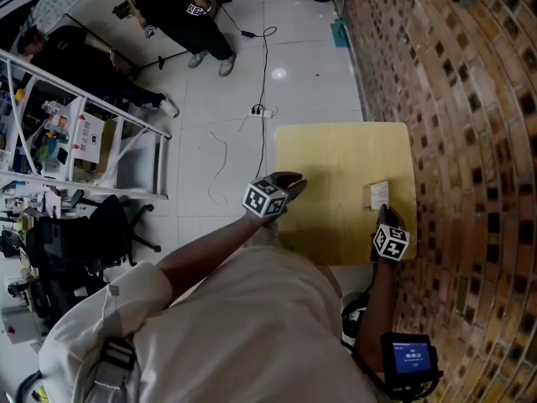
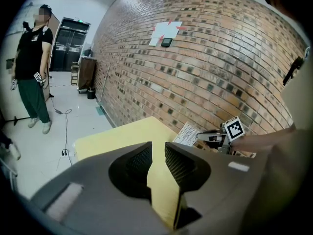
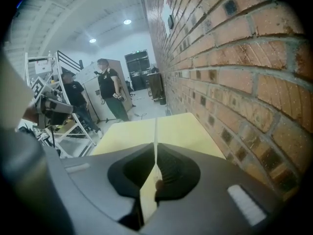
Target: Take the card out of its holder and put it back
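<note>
Head view looks steeply down on a yellow worktop pushed against a brick wall. The person's two bare forearms reach towards it. The left tongs sit at the worktop's left edge, and the right tongs are near its right side, close to the wall. The white card shows at the tip of the right tongs. A small tan piece lies on the worktop just beside the card, too small to tell what it is. In the right gripper view, the right tongs are pressed together on the card. It shows edge-on as a thin pale line rising from between the pads, over the worktop. In the left gripper view, the left tongs stand a little apart with nothing between them, and only the worktop shows through the gap. Across the worktop in that view, the card is held clear of the surface, printed face tilted towards the camera, in the right tongs in front of the bricks. A small screen is strapped to the right forearm. On the pale floor to the left are a metal rack, a cable with a power strip, and two people in dark clothes.
</note>
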A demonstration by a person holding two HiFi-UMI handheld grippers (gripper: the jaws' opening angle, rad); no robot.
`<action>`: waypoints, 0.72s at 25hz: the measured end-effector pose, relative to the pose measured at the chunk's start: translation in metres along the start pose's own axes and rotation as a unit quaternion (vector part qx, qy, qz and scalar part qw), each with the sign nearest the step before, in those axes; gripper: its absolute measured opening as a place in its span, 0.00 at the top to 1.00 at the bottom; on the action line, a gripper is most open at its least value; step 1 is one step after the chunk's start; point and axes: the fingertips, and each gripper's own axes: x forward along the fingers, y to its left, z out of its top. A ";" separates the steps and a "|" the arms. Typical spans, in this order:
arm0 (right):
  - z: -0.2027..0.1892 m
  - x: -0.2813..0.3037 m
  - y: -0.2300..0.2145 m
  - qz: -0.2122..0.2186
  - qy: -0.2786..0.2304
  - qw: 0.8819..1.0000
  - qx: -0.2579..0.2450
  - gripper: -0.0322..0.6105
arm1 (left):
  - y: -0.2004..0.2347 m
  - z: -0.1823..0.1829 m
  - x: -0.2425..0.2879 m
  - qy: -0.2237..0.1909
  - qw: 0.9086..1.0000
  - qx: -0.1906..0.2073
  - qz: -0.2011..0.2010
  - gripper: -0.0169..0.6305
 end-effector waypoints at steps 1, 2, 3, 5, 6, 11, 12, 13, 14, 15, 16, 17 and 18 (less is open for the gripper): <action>-0.001 0.001 0.000 -0.001 0.002 1.000 -0.002 0.93 | 0.000 -0.002 0.000 0.001 1.000 -0.001 -0.001 0.81; -0.003 0.003 0.001 -0.001 0.005 1.000 -0.003 0.93 | 0.000 -0.002 -0.001 0.002 1.000 -0.001 -0.001 0.81; -0.004 0.005 0.001 0.000 0.007 1.000 -0.003 0.93 | 0.000 -0.002 -0.001 0.002 1.000 -0.001 -0.001 0.81; -0.006 0.009 -0.001 -0.001 0.011 1.000 -0.002 0.93 | 0.000 -0.003 0.000 0.003 1.000 -0.002 0.000 0.81; -0.007 0.010 -0.002 -0.002 0.013 1.000 -0.001 0.93 | 0.001 -0.004 0.001 0.004 1.000 -0.004 0.000 0.81; -0.013 0.014 -0.003 -0.009 0.017 1.000 0.005 0.93 | 0.002 -0.002 -0.004 0.003 1.000 -0.001 0.002 0.81; -0.015 0.015 -0.003 -0.009 0.018 1.000 0.006 0.93 | 0.003 -0.004 -0.004 0.006 1.000 -0.002 0.001 0.81; -0.016 0.016 -0.003 -0.009 0.018 1.000 0.006 0.93 | 0.004 -0.006 -0.003 0.009 1.000 -0.003 0.001 0.81; -0.016 0.017 -0.003 -0.010 0.018 1.000 0.007 0.93 | 0.005 -0.007 -0.004 0.011 1.000 -0.003 0.001 0.81; -0.016 0.017 -0.003 -0.010 0.018 1.000 0.008 0.93 | 0.005 -0.008 -0.004 0.012 1.000 -0.003 0.002 0.81; -0.016 0.017 -0.003 -0.010 0.018 1.000 0.009 0.93 | 0.005 -0.007 -0.004 0.012 1.000 -0.002 0.002 0.82; -0.016 0.018 -0.002 -0.010 0.018 1.000 0.009 0.93 | 0.006 -0.006 -0.005 0.011 1.000 -0.001 0.002 0.81; -0.017 0.018 -0.002 -0.010 0.019 1.000 0.009 0.93 | 0.006 -0.005 -0.005 0.010 1.000 -0.001 0.002 0.81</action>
